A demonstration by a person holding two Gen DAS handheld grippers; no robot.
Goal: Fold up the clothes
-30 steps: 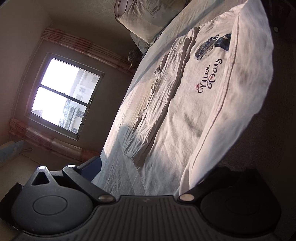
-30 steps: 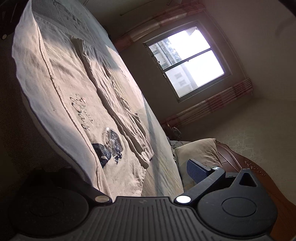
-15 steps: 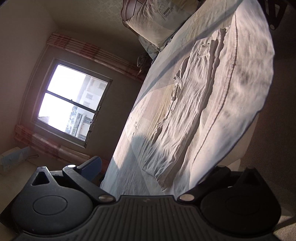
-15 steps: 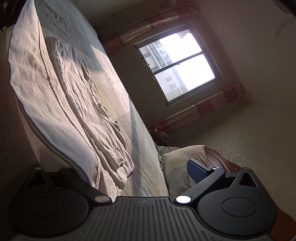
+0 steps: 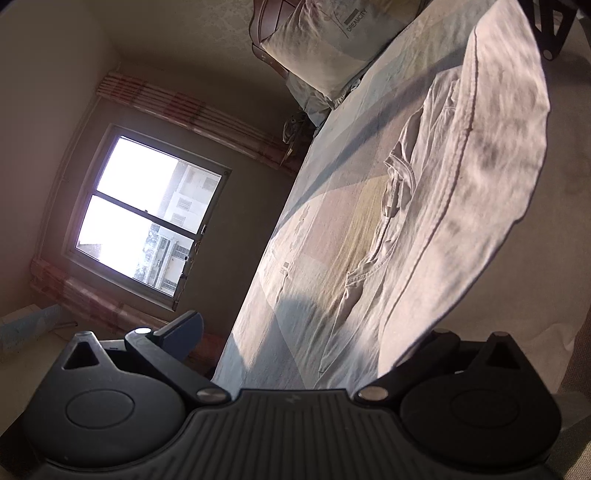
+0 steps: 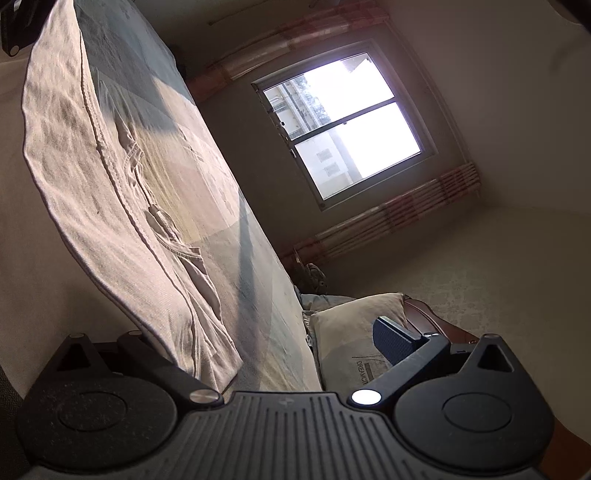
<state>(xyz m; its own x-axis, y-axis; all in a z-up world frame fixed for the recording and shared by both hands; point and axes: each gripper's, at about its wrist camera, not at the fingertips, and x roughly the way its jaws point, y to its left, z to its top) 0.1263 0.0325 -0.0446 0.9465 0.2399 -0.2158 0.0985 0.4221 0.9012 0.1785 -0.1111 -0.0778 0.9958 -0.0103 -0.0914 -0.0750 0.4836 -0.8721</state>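
Note:
A white T-shirt (image 5: 491,155) lies on the bed, its near part lifted into a raised flap with a stitched hem. My left gripper (image 5: 303,336) is open; its left pad (image 5: 184,328) is bare and the flap drapes over its hidden right finger. In the right wrist view the same shirt (image 6: 85,155) hangs over the left finger of my right gripper (image 6: 266,332), which is also open, with its right pad (image 6: 391,339) free. Beyond the flap lies the rumpled rest of the shirt (image 5: 395,192). Nothing is pinched between either pair of fingers.
A pale patterned bed sheet (image 5: 325,229) stretches toward a pillow (image 5: 332,40) and a dark wooden headboard (image 6: 436,317). A bright window (image 5: 147,218) with rolled blinds is on the far wall. The other gripper's dark body (image 5: 554,29) shows past the flap's far corner.
The flap has swung up and over toward the far side, so the shirt's printed front has gone out of sight. Both grippers moved forward with it, still spread wide.

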